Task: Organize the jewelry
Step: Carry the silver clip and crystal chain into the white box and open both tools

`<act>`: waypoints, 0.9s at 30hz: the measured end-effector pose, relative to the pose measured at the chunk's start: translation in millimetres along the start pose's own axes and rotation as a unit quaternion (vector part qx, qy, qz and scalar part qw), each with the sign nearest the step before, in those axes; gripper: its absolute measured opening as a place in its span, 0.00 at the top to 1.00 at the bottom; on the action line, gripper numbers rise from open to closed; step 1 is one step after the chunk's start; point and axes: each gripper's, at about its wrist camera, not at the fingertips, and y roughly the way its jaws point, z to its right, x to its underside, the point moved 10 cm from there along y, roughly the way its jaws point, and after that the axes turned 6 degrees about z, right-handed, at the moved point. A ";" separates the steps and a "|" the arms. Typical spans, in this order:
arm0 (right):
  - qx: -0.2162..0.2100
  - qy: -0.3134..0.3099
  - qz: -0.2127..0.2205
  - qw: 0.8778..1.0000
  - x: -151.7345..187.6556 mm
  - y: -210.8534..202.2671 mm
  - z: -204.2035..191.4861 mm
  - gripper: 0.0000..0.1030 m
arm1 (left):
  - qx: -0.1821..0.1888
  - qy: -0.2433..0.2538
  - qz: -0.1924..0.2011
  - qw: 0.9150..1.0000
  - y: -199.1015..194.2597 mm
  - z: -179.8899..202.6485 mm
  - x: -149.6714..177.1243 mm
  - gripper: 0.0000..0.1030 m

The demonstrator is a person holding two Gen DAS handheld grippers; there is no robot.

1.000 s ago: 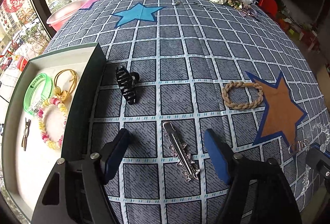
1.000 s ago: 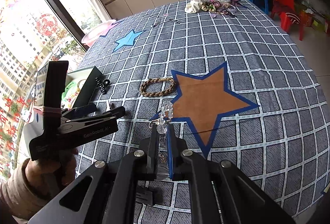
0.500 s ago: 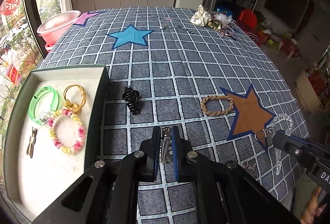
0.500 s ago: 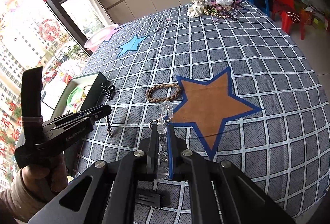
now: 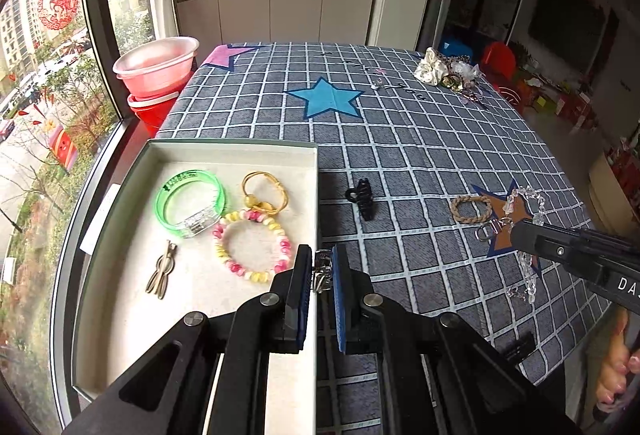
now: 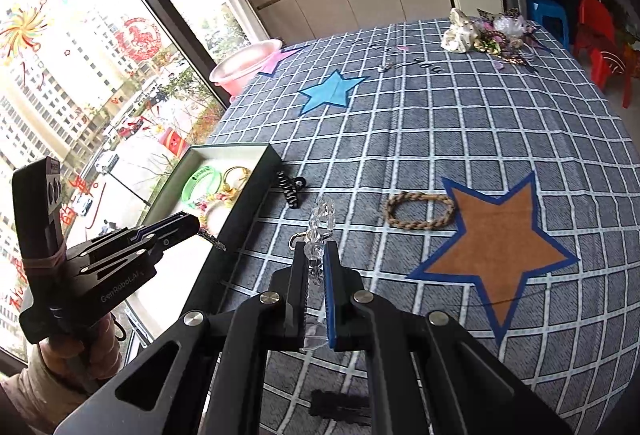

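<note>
**Silver clip and clear beads in transit: hazards at the tray edge**

Silver-toned, narrow and toothed: hair clip [image 5: 321, 271], being gripped by the clenched jaws of the left gripper [image 5: 321, 277], hanging directly above the right wall of the cream-lined tray [image 5: 224, 151]. Protruding only slightly beyond the pads in the left wrist view; showing as a thin spiked tip past the tool in the right wrist view. Clear, faceted and chain-like: crystal bracelet [image 6: 320, 223], being pinched by the clamped right gripper [image 6: 316, 267], dangling over the checked cloth of the bench [image 6: 500, 123], well apart from the tray.

Risking, by judgement:
- releasing the clip too early, dropping it on the wall or outside, onto the cloth;
- landing the clip on the pink-and-yellow bead bracelet [image 5: 252, 247], lying just inside that wall, tangling the two;
- slipping, the clip being thin and smooth;
- snagging the loose crystal strand on the black claw clip [image 5: 362, 197] or the braided band [image 5: 471, 209] while crossing;
- bumping one tool against the other near the tray.
</note>
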 end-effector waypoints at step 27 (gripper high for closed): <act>-0.085 -0.099 -0.160 0.979 61.5 145.8 -162.9 0.93 | -0.047 -0.073 -0.022 0.996 9.2 -134.9 29.9 0.82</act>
